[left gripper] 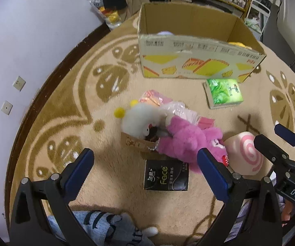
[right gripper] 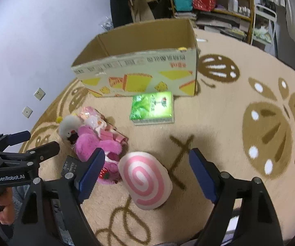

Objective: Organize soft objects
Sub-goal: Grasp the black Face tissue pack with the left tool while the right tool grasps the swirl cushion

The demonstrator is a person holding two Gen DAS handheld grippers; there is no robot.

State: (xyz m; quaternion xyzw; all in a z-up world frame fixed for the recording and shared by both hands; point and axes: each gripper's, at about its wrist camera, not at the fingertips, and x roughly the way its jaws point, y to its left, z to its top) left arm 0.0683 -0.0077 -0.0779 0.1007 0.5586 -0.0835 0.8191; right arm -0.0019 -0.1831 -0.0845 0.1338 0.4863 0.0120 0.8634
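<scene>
A pink plush bear (left gripper: 184,143) (right gripper: 94,141) lies on the carpet against a white plush with yellow pom-poms (left gripper: 139,119) (right gripper: 69,126). A round pink-swirl cushion (left gripper: 245,153) (right gripper: 145,180) sits to its right. My left gripper (left gripper: 145,164) hangs open above a black tissue pack (left gripper: 165,176) and the bear's lower end, touching nothing. My right gripper (right gripper: 147,157) is open, with the cushion lying between its fingers and clear of both pads. An open cardboard box (left gripper: 198,61) (right gripper: 139,75) stands behind, with yellow and pale soft shapes peeking over its rim.
A green tissue pack (left gripper: 223,92) (right gripper: 153,106) lies in front of the box. Pink wrapped packets (left gripper: 157,100) and a small brown carton (left gripper: 135,141) sit by the plush toys. The wall runs along the left, and shelves (right gripper: 219,0) stand at the back right.
</scene>
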